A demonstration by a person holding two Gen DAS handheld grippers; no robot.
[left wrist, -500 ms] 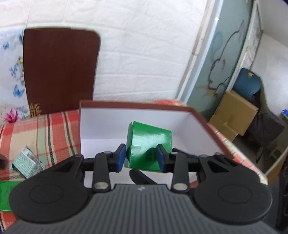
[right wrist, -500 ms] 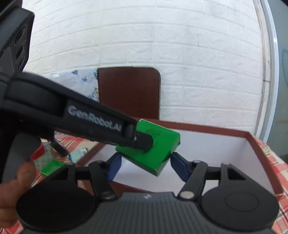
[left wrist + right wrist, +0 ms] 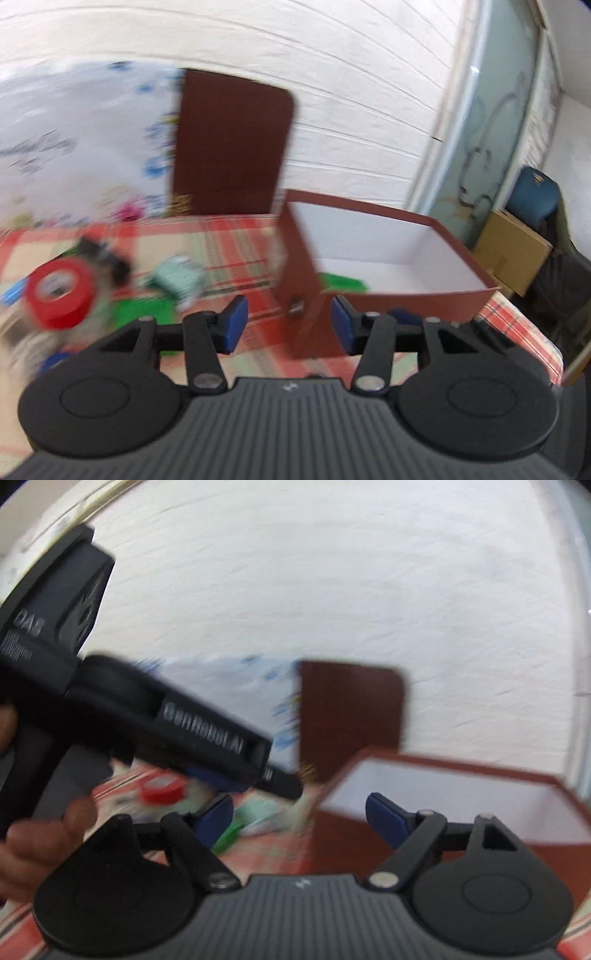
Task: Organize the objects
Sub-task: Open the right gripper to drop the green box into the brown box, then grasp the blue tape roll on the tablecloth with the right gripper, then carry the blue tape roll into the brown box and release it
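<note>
A brown box (image 3: 406,306) with a white inside stands on the checked tablecloth, and a green carton (image 3: 341,282) lies on its floor near the left wall. My left gripper (image 3: 288,314) is open and empty, held in front of the box's near corner. A red tape roll (image 3: 59,291), a mint packet (image 3: 177,277) and a flat green piece (image 3: 144,310) lie blurred to its left. My right gripper (image 3: 299,808) is open and empty, facing the box (image 3: 461,766). The left gripper (image 3: 273,779) crosses the right wrist view, a hand around its handle.
A dark brown board (image 3: 232,147) leans on the white brick wall behind the table. A flowered sheet (image 3: 74,147) hangs at the back left. The table's right edge (image 3: 554,354) drops off towards a cardboard box (image 3: 513,251) and a blue chair (image 3: 535,195).
The left gripper has let go of the green carton, opened and drawn back to the left out of the box. The carton now lies in the box. The right gripper has moved away.
</note>
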